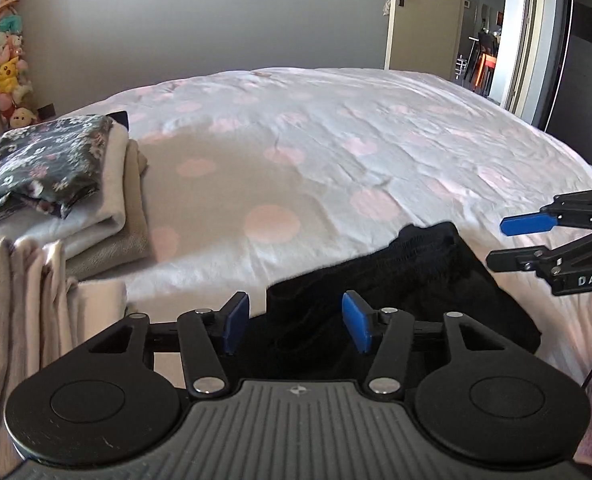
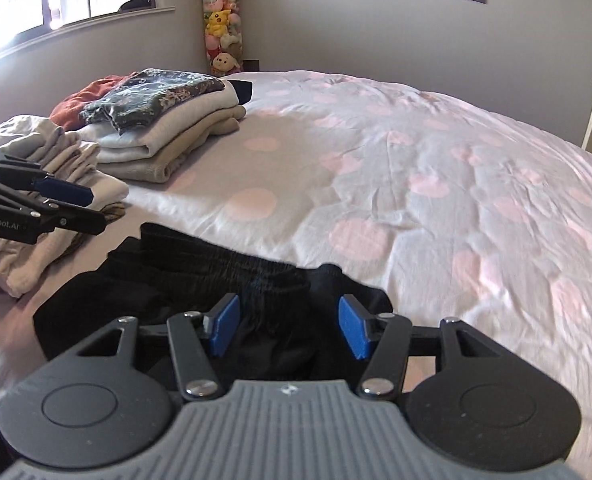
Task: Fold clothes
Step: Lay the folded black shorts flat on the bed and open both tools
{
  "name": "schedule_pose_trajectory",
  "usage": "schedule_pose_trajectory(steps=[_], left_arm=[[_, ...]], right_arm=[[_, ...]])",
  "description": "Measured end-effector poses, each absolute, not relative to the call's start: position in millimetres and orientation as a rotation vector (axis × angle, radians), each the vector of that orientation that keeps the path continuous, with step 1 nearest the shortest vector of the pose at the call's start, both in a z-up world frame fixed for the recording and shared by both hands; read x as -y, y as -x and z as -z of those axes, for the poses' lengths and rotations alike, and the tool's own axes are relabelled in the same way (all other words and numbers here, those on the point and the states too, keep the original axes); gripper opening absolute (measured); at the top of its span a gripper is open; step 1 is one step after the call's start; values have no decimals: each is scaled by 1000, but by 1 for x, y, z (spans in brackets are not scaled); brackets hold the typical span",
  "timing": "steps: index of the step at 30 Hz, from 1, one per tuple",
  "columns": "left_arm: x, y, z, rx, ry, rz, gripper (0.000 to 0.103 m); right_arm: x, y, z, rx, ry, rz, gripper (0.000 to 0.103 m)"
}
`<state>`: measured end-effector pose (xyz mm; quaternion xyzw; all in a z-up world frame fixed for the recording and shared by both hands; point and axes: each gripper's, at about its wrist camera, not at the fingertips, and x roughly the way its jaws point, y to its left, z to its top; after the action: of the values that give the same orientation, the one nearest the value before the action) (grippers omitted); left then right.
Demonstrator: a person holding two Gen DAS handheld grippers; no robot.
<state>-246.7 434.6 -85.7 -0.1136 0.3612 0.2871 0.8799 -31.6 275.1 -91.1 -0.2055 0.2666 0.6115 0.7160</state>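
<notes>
While both tools are hovering over the near edge of the bed (image 1: pixel 336 140), the black garment (image 1: pixel 416 280) is lying crumpled on the pink-dotted sheet, gathered waistband facing away from the cams. Left tool (image 1: pixel 296 322): jaws standing wide apart, blue pads (image 1: pixel 237 320) either side of the garment's left part, nothing gripped; contact w/ fabric can't be told. Right tool (image 2: pixel 287 326): jaws likewise spread wide, holding nothing, positioned above the waistband area. In the left wrist view the right tool is showing at the right edge, beside the garment, fingers apart. Folded stack (image 2: pixel 167 128), far left on the bed: floral dark item on top, cream and beige pcs beneath. Rust-coloured cloth (image 2: pixel 83 98) is sitting behind it. Loose beige pile (image 2: pixel 55 168) is lying nearer, just left of the garment. Misc.: tube of plush toys (image 2: pixel 219 28) in the corner; door (image 1: pixel 424 12) standing open at far right.
</notes>
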Motion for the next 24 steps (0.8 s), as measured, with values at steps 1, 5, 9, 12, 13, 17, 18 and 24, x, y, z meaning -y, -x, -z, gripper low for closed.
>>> schedule_pose_trajectory(steps=[1, 5, 9, 12, 13, 17, 18, 24], left_arm=[[-433, 249, 91, -763, 240, -606, 50], [-432, 251, 110, -775, 257, -638, 49], [-440, 239, 121, -762, 257, -660, 43], [-447, 228, 128, -790, 257, -644, 28], [-450, 225, 131, -809, 267, -631, 23], [-450, 224, 129, -785, 266, -606, 5], [-449, 226, 122, -753, 266, -605, 3], [-467, 207, 95, -680, 226, -615, 2]], right_arm=[[-270, 34, 94, -597, 452, -1350, 58], [-255, 42, 108, -642, 425, -1324, 58], [-250, 48, 118, -645, 420, -1315, 58], [-251, 49, 124, -632, 419, -1317, 58], [-251, 48, 126, -631, 414, -1317, 58], [-253, 43, 127, -626, 374, -1319, 58], [-253, 42, 126, -620, 365, -1317, 58], [-269, 42, 120, -583, 338, -1336, 32]])
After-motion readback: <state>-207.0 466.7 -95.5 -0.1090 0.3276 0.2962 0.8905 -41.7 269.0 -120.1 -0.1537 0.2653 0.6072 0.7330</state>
